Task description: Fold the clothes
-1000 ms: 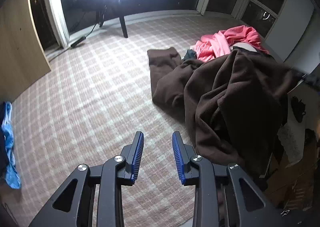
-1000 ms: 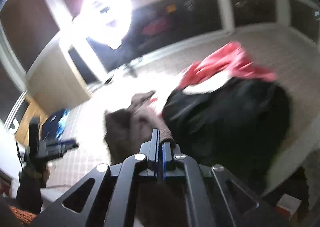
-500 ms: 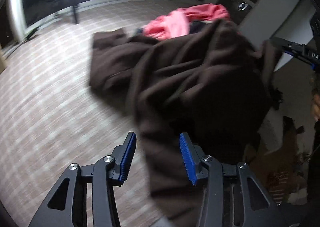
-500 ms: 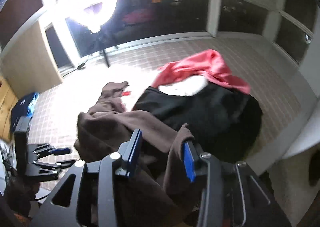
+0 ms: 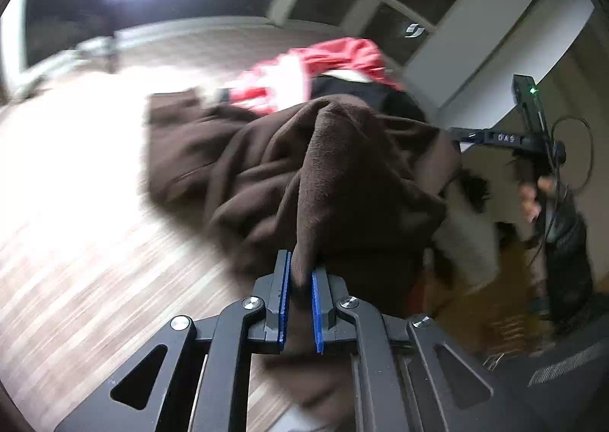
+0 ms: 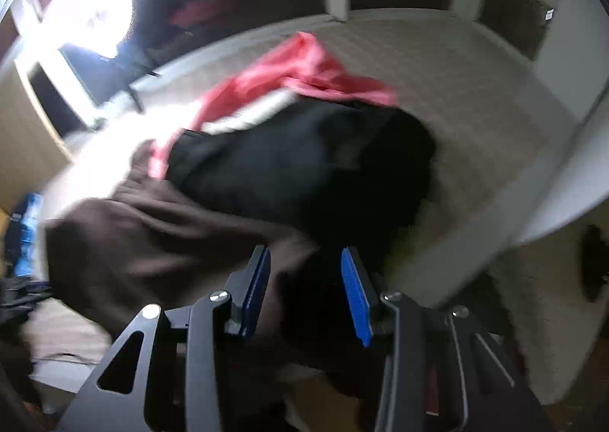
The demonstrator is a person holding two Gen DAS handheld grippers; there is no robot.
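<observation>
Left gripper (image 5: 300,281) jaws just closed, pinching brown garment (image 5: 342,173), right gripper (image 6: 304,279) jaws spread around its fabric

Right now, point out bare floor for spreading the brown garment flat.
Free: the carpet left of the brown garment, toward the lamp-lit window. Also carpet right of the black garment. Crowded: the clothes heap, red garment on top.
</observation>
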